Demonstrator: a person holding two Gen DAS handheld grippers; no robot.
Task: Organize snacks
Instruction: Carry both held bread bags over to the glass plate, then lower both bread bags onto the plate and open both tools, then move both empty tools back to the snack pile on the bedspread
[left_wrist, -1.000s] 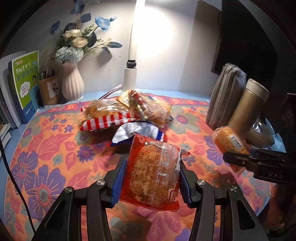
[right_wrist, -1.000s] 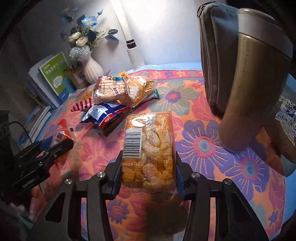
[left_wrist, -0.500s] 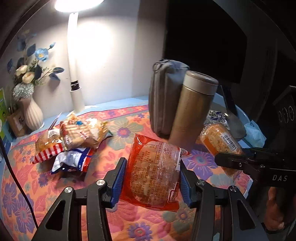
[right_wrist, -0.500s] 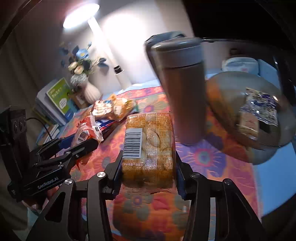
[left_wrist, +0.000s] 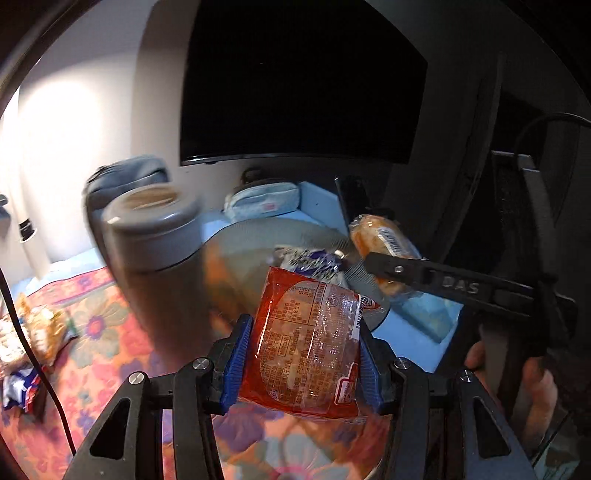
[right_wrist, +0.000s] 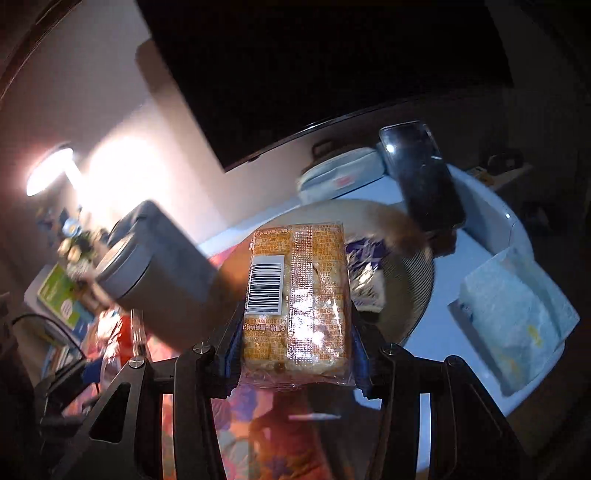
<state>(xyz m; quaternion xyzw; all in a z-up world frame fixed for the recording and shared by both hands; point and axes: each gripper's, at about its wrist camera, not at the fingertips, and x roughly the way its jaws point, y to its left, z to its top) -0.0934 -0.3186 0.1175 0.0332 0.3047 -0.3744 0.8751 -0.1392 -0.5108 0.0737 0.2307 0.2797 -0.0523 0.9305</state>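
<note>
L gripper (left_wrist: 301, 354) is clamped on a red snack pack (left_wrist: 306, 343), held up w/ the grey plate (left_wrist: 251, 240) just beyond it. R gripper (right_wrist: 295, 332) is clamped on an orange-yellow snack pack (right_wrist: 297, 295), barcode up, also in front of the plate. A blue-white packet (right_wrist: 364, 280) lies on the plate. Thermos (left_wrist: 155, 251) stands on the floral cloth (left_wrist: 107, 332), blurred. Phone (right_wrist: 421, 177) leans behind the plate.

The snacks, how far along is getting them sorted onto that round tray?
Done: one blue-and-white packet already lies on the round tray. In hand: the left gripper clamps a red snack pack, and the right gripper clamps an orange biscuit pack, both near the tray. Left: a few snack packs remain on the floral cloth.
</note>
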